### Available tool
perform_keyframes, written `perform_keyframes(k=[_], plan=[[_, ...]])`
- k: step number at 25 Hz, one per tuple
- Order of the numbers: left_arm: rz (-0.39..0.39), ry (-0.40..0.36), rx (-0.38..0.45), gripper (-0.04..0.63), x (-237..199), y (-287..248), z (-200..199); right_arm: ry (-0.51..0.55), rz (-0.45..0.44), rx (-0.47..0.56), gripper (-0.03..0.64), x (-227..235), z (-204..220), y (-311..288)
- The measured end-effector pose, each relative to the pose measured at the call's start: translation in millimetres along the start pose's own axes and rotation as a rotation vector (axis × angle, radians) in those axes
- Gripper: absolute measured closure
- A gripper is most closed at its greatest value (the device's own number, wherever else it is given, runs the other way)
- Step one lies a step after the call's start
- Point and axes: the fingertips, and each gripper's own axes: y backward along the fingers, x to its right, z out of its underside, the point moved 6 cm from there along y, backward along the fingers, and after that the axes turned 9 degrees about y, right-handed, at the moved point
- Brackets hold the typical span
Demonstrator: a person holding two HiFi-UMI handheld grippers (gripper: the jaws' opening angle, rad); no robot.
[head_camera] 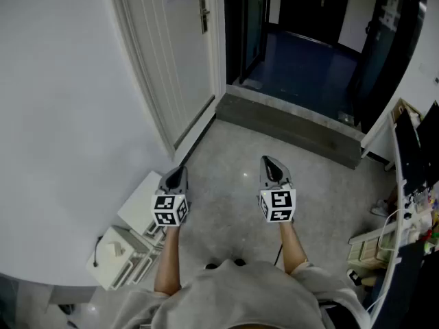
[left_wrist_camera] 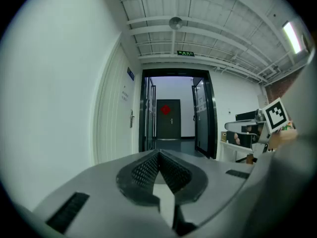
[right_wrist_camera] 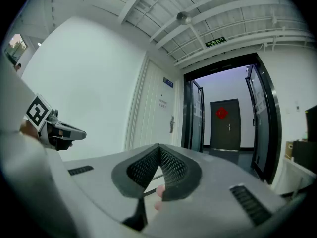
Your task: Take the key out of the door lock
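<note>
At the far end of the white wall (head_camera: 62,115), a pale panelled door (head_camera: 175,53) is seen. A metal handle and lock plate (head_camera: 204,16) are mounted near its edge. The key itself cannot be made out in any view, as it is too small at this range. It is presumed to sit in that plate, well apart from both tools.

The left hand-held gripper (head_camera: 178,172) and the right hand-held gripper (head_camera: 269,162) are held side by side over the speckled grey floor (head_camera: 240,149). Both are pointed towards the doorway. In each gripper view the jaws are closed tip to tip, their dark cross-hatched pads are pressed together, and nothing is held between them.

The key is judged to be small, light and stiff, made of smooth metal that could slip on a poor pinch. The flat head is where it is best taken, with the textured pads laid on its two broad faces. A straight pull along the axis of the lock is likely to be needed, since a sideways load could bind or bend the blade. The door face looks matt and ribbed, the handle narrow and upright, and the plate slim and rectangular.
</note>
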Motion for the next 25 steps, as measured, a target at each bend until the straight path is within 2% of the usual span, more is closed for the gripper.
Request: perform_keyframes(k=[15, 25], plan=[[0.000, -0.004, -0.014, 0.578, 21, -5, 6, 0.027, -0.031, 0.015, 0.594, 6, 10, 7], [-0.008, -0.008, -0.009, 0.578, 54, -25, 9, 0.014, -0.060, 0.029, 0.594, 33, 21, 6]])
